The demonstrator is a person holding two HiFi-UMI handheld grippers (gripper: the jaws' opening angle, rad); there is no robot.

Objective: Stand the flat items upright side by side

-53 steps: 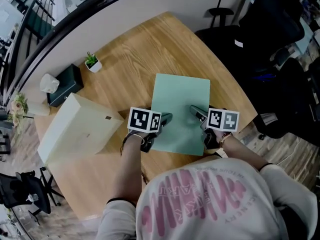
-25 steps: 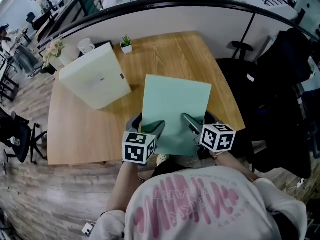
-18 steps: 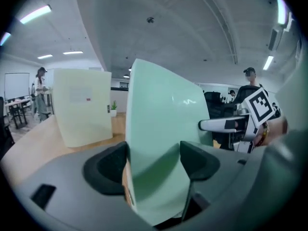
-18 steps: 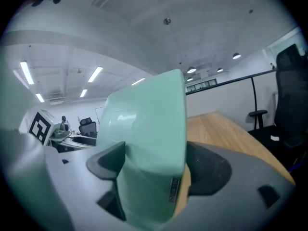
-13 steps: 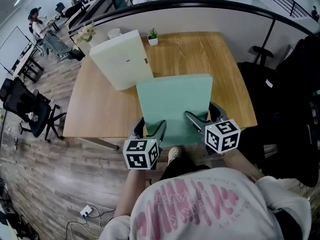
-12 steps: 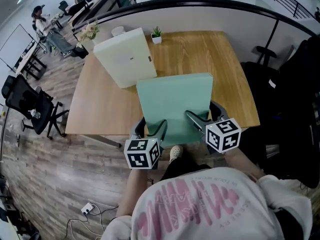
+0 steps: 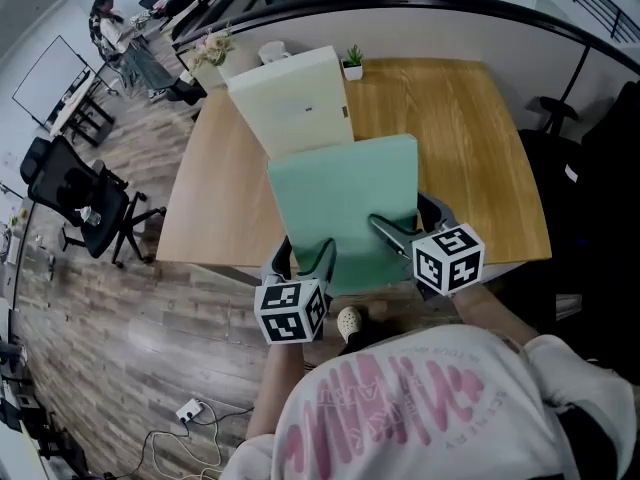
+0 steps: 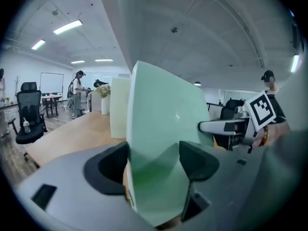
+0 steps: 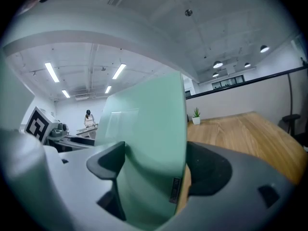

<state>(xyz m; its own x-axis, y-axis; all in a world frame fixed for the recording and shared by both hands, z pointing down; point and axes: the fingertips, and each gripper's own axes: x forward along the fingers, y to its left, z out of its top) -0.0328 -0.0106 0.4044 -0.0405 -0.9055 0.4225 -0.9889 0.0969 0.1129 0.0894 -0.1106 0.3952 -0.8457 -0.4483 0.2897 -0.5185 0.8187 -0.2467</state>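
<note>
Left gripper (image 7: pixel 309 259), just squeezed tighter, and right gripper (image 7: pixel 394 236) both pinch the green box (image 7: pixel 345 203) by its bottom edge mid-frame, so it could slip out.

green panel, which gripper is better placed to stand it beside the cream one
Left, probably. The left gripper and right gripper both clamp the green panel, but the left, its jaws just closing, is on the side nearer the cream panel.
</note>
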